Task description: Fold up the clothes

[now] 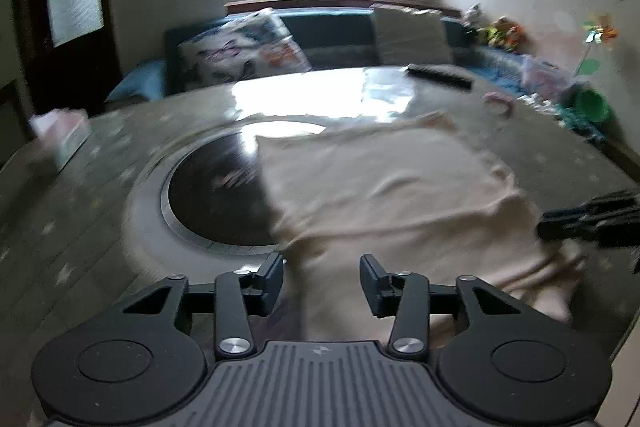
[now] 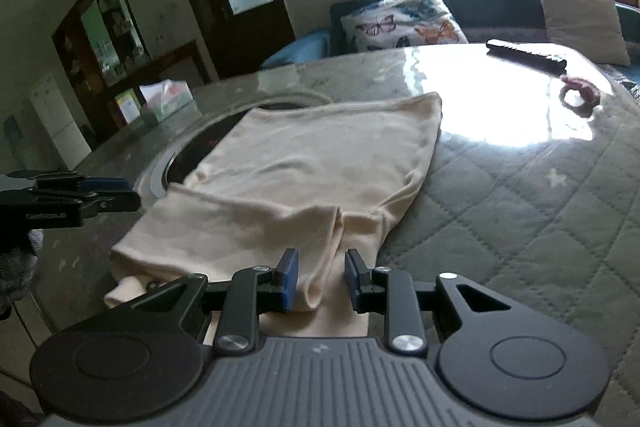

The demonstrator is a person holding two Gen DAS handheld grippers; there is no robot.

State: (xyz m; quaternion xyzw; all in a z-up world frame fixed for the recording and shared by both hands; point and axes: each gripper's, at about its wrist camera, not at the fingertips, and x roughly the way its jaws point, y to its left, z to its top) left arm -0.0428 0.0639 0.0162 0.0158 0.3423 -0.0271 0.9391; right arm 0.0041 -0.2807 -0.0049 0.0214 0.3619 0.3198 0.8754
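A cream garment (image 2: 304,163) lies partly folded on the round table (image 2: 520,195), with a sleeve or flap doubled over its near end. My right gripper (image 2: 322,281) is open at the near edge, and a rolled fold of the cloth lies between its blue-padded fingers (image 2: 289,281). My left gripper (image 2: 80,201) hovers at the garment's left side. The left wrist view is blurred. There the garment (image 1: 392,195) spreads ahead of my open left gripper (image 1: 322,281), which has cloth under it but nothing pinched. My right gripper (image 1: 592,219) enters from the right edge.
A dark round inset (image 1: 216,195) sits in the table, half covered by the garment. A black remote (image 2: 526,55) and a pink ring-shaped item (image 2: 580,95) lie at the far right, a tissue box (image 2: 168,99) at the far left. A sofa with a butterfly cushion (image 2: 400,21) stands behind.
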